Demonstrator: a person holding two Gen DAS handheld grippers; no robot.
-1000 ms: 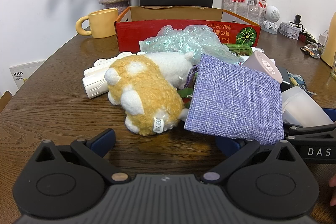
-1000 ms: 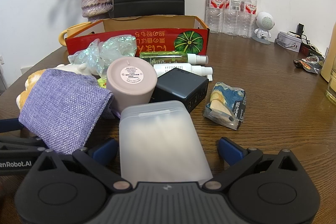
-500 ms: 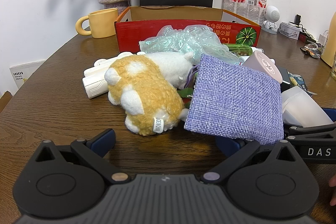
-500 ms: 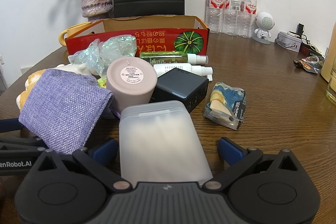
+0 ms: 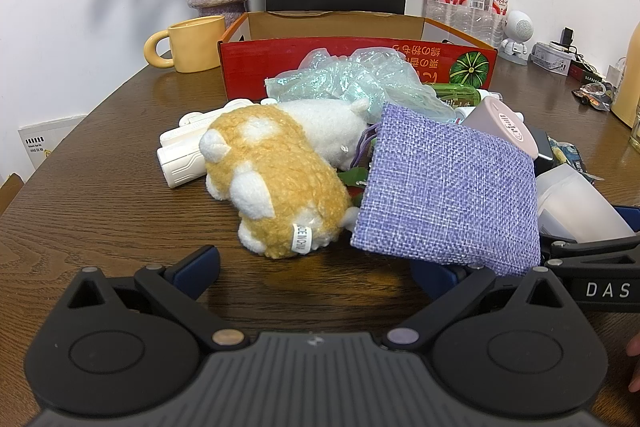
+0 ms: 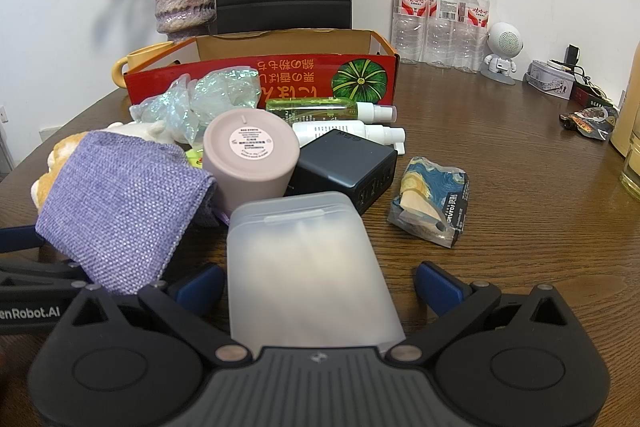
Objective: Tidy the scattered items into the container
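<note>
Box [image 6: 256, 75] red, contents unseen | items piled in front | L gripper [image 5: 316, 273] spread, empty | R gripper [image 6: 320, 285] spread around frosted case [image 6: 308, 267]

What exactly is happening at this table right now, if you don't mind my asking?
A person is holding a gripper in each hand, tidying a pile of clutter into the red cardboard box. Nothing is grasped yet. The right gripper is open around a frosted plastic case; the left gripper is open near a plush toy and a purple fabric pouch. No items show inside the box from here.
</note>
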